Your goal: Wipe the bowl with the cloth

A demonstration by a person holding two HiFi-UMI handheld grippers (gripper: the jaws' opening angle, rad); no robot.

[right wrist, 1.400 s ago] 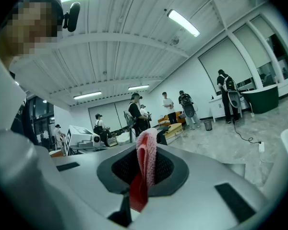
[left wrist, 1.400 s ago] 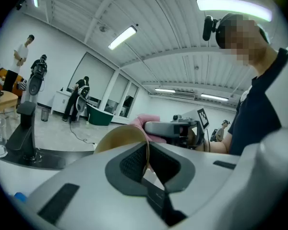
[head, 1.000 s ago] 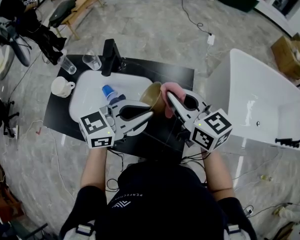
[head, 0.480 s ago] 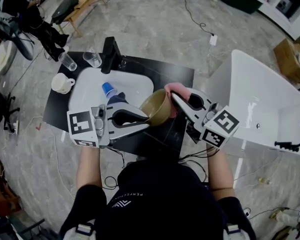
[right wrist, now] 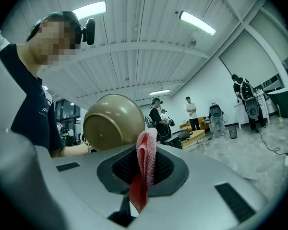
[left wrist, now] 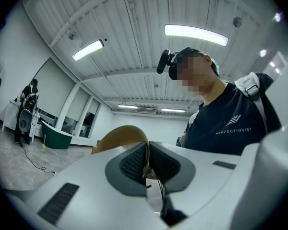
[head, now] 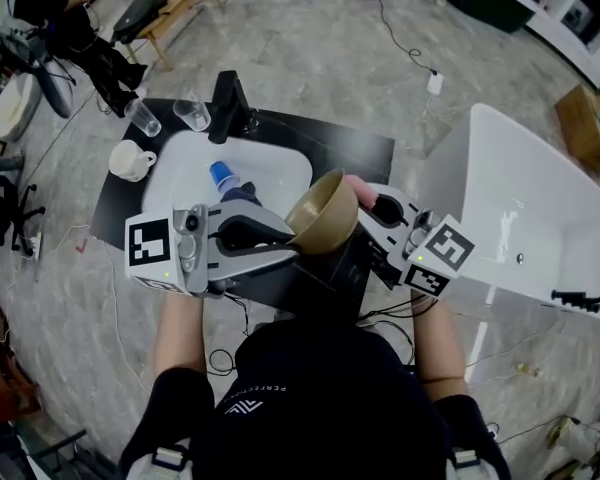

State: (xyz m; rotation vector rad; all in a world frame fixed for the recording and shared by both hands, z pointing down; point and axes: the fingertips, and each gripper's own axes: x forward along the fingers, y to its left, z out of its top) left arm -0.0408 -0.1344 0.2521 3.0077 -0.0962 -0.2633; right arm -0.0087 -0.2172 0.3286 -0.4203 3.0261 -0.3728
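The left gripper (head: 293,242) is being held clamped on the tan bowl's (head: 325,216) rim, and the right gripper (head: 366,208) on the pink cloth (right wrist: 146,159) beside it. Compared with a second ago, the bowl is being carried higher and more tilted beside the white sink (head: 180,173), largely hiding the cloth.

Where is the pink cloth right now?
Centre of the right gripper view: the cloth is clamped in the right gripper, its tip just right of the bowl.
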